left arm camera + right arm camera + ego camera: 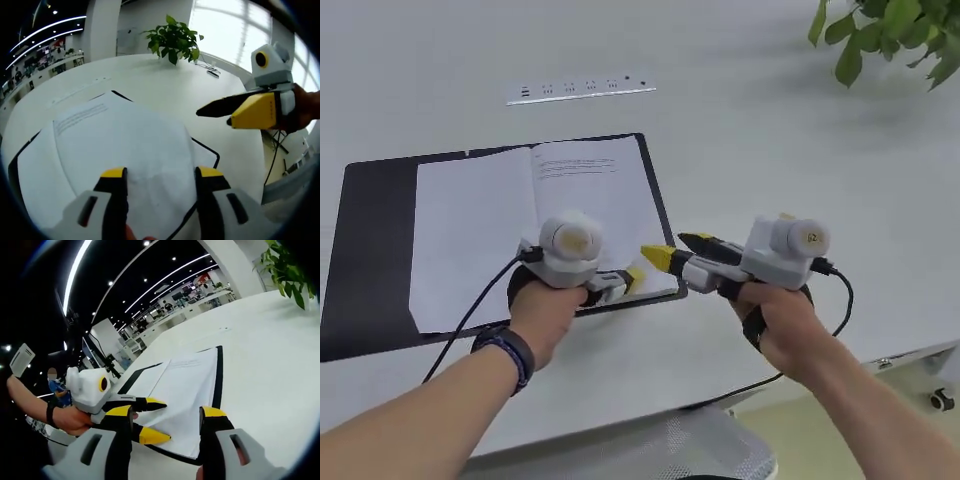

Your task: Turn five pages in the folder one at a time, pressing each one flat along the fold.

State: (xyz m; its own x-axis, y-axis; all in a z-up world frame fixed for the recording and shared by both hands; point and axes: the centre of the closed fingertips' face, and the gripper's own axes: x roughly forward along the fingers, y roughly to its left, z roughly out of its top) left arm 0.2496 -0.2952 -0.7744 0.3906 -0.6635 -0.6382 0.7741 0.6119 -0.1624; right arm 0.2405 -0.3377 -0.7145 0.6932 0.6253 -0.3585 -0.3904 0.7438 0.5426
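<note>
**Desk:** What does the folder look like?

**Photographer:** The folder point(375, 250) lies open and flat on a white tabletop point(770, 120), directly ahead of and beneath the left gripper point(625, 282). Its cover is black, and a wide strip of it is bare at the side farthest from both grippers. Two white sheets meet at the fold. The far sheet point(470, 230) reads as blank. The near sheet point(590, 190), the one under the left gripper, carries a few lines of small print at its far end; the words are too small to read.

**Desk:** And the grippers?

**Photographer:** In its own view the left gripper point(161, 174) is released, its yellow-tipped jaws spread wide over the near sheet point(125, 135) and nothing clamped between them. I cannot tell whether the tips touch the paper. The right gripper point(665, 250) is just beside the folder's outer edge, at the corner nearest the person, and points across at the left gripper. Its jaws also stand apart, grasping nothing. In the right gripper view point(166, 412) the black border point(218, 375) runs away ahead of its jaws, and the left gripper point(159, 420) sits close in front, over the corner of the sheet.

**Desk:** Anything else in shot?

**Photographer:** Beyond the folder, farther out from both grippers, a strip of sockets point(580, 88) is set in the tabletop. Green leaves of a plant point(890, 35) hang in past the right gripper. A dark wristband point(510, 350) circles the wrist behind the left gripper, and a black cable point(470, 315) trails back from it.
</note>
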